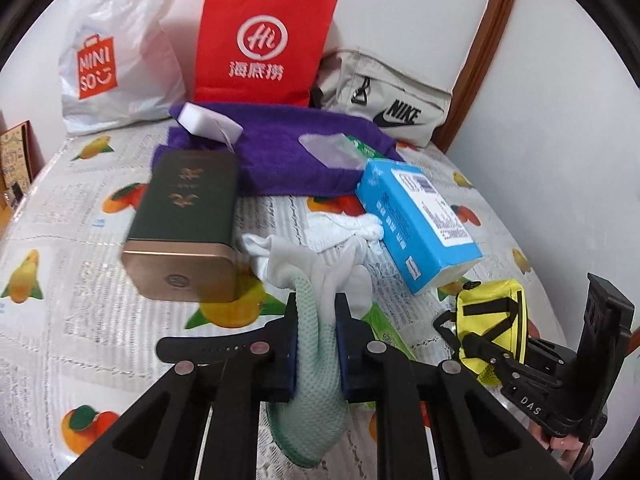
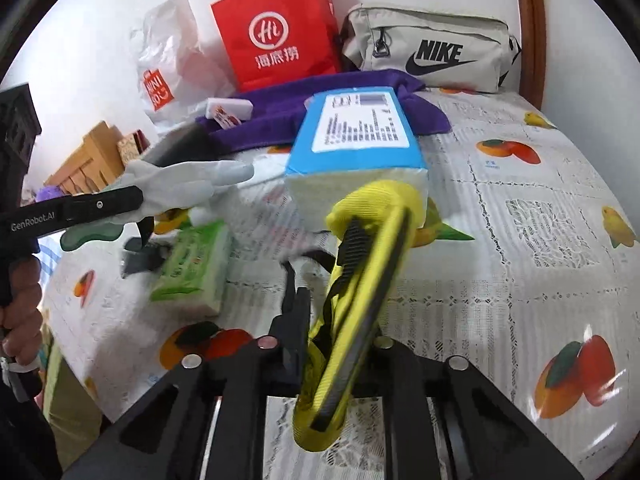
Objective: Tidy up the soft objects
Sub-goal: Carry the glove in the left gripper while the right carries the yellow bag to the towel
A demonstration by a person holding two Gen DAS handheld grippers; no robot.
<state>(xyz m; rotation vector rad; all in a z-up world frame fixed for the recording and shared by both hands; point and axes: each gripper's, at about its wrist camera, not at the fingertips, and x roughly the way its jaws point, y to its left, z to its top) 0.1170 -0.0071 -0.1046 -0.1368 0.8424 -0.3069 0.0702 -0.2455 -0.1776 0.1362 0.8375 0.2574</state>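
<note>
My left gripper (image 1: 317,308) is shut on a white and pale-green work glove (image 1: 316,380) and holds it above the table; the glove also shows in the right wrist view (image 2: 180,184). My right gripper (image 2: 340,304) is shut on a small yellow pouch (image 2: 360,280) with black straps, also seen at the right of the left wrist view (image 1: 494,320). A purple towel (image 1: 288,156) lies further back. A second white glove (image 1: 344,228) lies on the table beside the blue tissue box (image 1: 420,220).
A dark green and gold tin (image 1: 184,232) lies to the left. A green tissue pack (image 2: 192,268) lies on the fruit-print tablecloth (image 2: 520,240). At the back stand a red paper bag (image 1: 260,40), a white Miniso bag (image 1: 116,56) and a grey Nike pouch (image 2: 432,50).
</note>
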